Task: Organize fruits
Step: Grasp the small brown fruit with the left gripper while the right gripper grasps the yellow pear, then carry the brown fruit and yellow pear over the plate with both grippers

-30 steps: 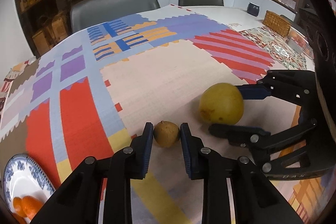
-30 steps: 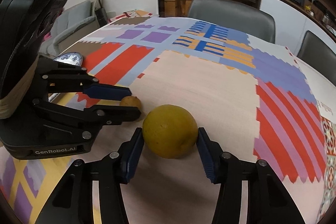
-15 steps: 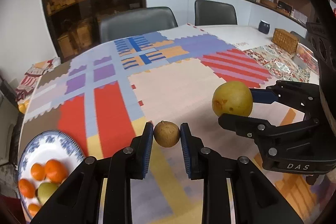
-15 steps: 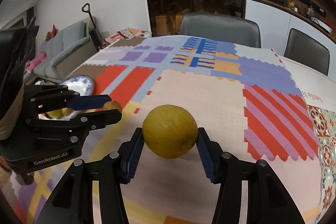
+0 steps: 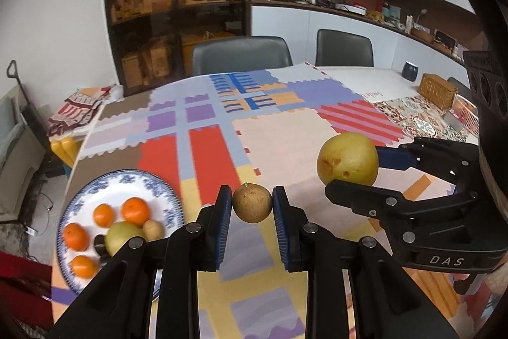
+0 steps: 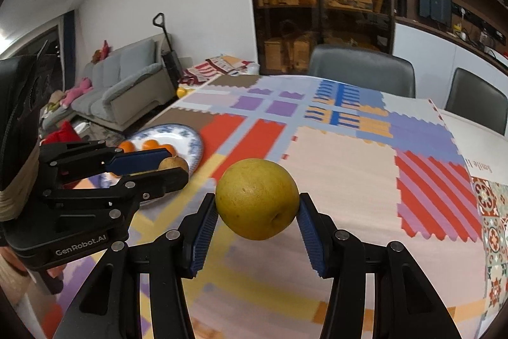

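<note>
My left gripper (image 5: 252, 205) is shut on a small round brown fruit (image 5: 252, 203) and holds it above the table. My right gripper (image 6: 257, 213) is shut on a large yellow pear (image 6: 257, 198), also held in the air. In the left wrist view the pear (image 5: 348, 159) and right gripper (image 5: 365, 173) are to the right. In the right wrist view the left gripper (image 6: 171, 166) with the brown fruit (image 6: 173, 163) is at the left. A blue-and-white plate (image 5: 79, 199) at the lower left holds several oranges (image 5: 136, 211), a green pear and small fruits.
A patchwork cloth (image 5: 216, 148) covers the table. A wicker basket (image 5: 437, 90) and a dark mug (image 5: 410, 71) stand at the far right. Two grey chairs (image 5: 241, 54) are behind the table. The table's left edge is near the plate.
Both grippers have lifted their fruits off the cloth and risen. The view has swung left, so the plate with fruit has come fully into sight.
</note>
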The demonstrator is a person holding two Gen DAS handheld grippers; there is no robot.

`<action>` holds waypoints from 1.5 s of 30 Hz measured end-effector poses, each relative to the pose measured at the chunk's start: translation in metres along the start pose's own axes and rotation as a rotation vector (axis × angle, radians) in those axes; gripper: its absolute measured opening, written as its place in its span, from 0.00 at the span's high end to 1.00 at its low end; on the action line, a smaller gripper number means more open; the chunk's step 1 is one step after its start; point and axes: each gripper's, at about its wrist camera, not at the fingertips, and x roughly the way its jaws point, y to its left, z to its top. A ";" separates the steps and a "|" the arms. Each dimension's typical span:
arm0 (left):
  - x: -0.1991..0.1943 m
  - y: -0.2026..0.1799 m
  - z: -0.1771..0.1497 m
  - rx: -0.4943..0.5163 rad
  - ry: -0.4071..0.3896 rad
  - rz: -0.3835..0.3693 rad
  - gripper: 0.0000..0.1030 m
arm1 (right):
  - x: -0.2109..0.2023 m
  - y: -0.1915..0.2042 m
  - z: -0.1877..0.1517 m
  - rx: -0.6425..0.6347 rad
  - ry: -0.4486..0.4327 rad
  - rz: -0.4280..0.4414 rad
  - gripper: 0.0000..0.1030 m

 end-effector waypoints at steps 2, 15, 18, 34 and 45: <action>-0.008 0.004 -0.001 -0.007 -0.008 0.012 0.74 | -0.003 0.009 0.002 -0.004 -0.006 0.013 0.50; -0.054 0.049 -0.018 -0.078 -0.053 0.103 0.74 | -0.005 0.061 0.021 -0.045 -0.030 0.072 0.50; -0.060 0.060 -0.021 -0.091 -0.054 0.123 0.74 | 0.000 0.073 0.026 -0.057 -0.031 0.085 0.50; -0.049 0.130 -0.027 -0.118 -0.012 0.184 0.74 | 0.065 0.114 0.054 -0.065 0.027 0.148 0.50; -0.006 0.177 -0.023 -0.144 0.047 0.171 0.74 | 0.127 0.126 0.074 -0.085 0.094 0.158 0.50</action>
